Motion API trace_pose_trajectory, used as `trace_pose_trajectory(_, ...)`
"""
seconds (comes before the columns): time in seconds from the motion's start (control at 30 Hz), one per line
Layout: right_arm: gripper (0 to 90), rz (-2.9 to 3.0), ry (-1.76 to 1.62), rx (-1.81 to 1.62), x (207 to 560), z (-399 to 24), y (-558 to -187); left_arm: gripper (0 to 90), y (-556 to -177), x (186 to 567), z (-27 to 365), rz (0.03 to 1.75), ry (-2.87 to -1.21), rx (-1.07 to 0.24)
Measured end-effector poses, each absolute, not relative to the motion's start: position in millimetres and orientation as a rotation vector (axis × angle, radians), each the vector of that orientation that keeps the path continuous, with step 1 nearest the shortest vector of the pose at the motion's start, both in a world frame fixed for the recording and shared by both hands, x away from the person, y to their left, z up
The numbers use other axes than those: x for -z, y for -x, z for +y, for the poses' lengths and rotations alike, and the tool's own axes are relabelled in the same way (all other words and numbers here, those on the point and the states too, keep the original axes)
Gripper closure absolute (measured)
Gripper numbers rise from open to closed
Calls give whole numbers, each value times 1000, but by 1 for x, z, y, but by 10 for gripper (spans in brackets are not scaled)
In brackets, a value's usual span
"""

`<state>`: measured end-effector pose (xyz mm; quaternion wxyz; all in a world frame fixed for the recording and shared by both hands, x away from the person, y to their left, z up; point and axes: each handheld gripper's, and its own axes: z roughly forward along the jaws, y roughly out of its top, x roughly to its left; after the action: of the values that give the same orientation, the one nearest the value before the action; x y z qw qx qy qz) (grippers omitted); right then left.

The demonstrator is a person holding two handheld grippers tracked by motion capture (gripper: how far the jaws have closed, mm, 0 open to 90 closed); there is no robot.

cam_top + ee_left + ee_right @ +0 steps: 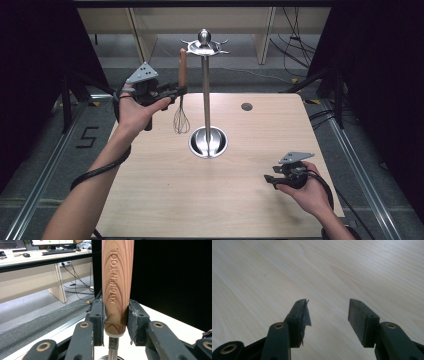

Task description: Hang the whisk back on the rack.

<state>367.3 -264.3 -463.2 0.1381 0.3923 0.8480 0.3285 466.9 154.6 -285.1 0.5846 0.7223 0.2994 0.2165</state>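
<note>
Left of the tall steel utensil stand (206,95) with its round base, the left gripper (176,92) is clamped on the wooden handle of a wire whisk (182,100), long axis upright, just short of the stand's hooks. Near the stand's right, the right gripper (270,178) rests with jaws apart on the pale wooden table (165,190); dark curtains flank the room.

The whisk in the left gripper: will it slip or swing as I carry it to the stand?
The whisk probably stays put: the left gripper clamps its wooden handle squarely. It hangs upright, wire head down, so swing looks slight. The smooth handle might slide if jolted.
</note>
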Motion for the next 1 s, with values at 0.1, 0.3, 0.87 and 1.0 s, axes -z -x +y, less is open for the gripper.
trace_pose_trajectory(0.1,500,2452,-1137,-950,463,-264,-367,681,-467,286,154,696,-1683,-504)
trace_pose_trajectory(0.3,500,2421,-1129,-979,466,-263,-368,677,-467,286,155,705,-1672,-503)
trace_pose_trajectory(0.87,498,2440,-1161,-965,464,-263,-366,571,-458,287,167,715,-1646,-507)
trace_pose_trajectory(1.0,497,2439,-1162,-967,464,-262,-366,514,-452,287,173,716,-1653,-507)
